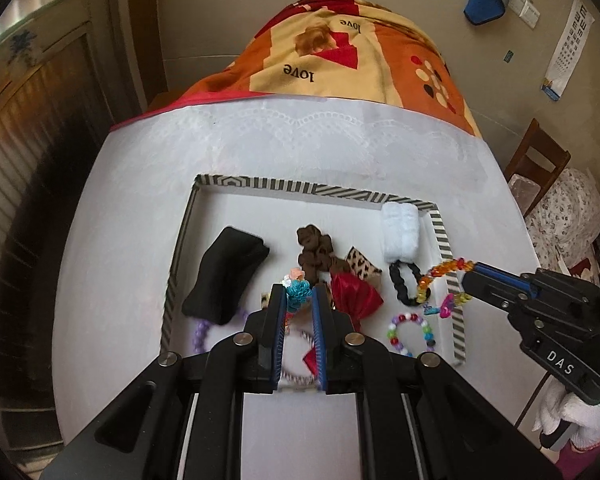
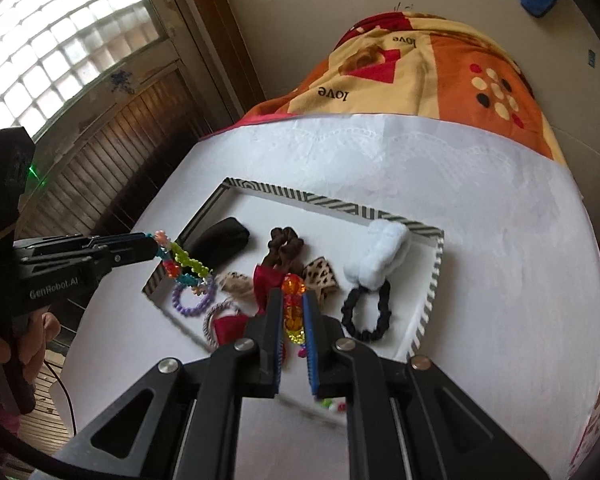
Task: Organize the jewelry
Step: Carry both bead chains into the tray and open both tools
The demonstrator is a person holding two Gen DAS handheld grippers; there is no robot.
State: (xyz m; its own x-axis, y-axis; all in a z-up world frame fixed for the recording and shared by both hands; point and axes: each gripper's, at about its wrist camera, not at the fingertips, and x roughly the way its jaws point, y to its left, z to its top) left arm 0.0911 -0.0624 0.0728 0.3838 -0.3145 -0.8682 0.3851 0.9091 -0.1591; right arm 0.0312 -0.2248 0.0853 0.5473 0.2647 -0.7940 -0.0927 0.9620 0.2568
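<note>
A white tray with a striped rim (image 1: 260,182) (image 2: 332,204) lies on the white table and holds hair ties and bead bracelets. My left gripper (image 1: 298,290) (image 2: 160,249) is shut on a flower-bead bracelet (image 1: 298,291) (image 2: 182,262), held above the tray's near left part. My right gripper (image 2: 294,296) (image 1: 470,276) is shut on an orange and multicolour bead bracelet (image 2: 294,300) (image 1: 440,276), held above the tray's right rim. In the tray lie a black pouch (image 1: 224,276), a brown scrunchie (image 1: 316,250), a white fluffy scrunchie (image 1: 400,232), a black scrunchie (image 2: 366,312) and a purple bracelet (image 2: 192,300).
A red bow (image 1: 356,296), a leopard bow (image 2: 320,276) and a pastel bead bracelet (image 1: 410,332) also lie in the tray. An orange "love" blanket (image 1: 340,52) lies behind the table. A wooden chair (image 1: 536,160) stands at the right.
</note>
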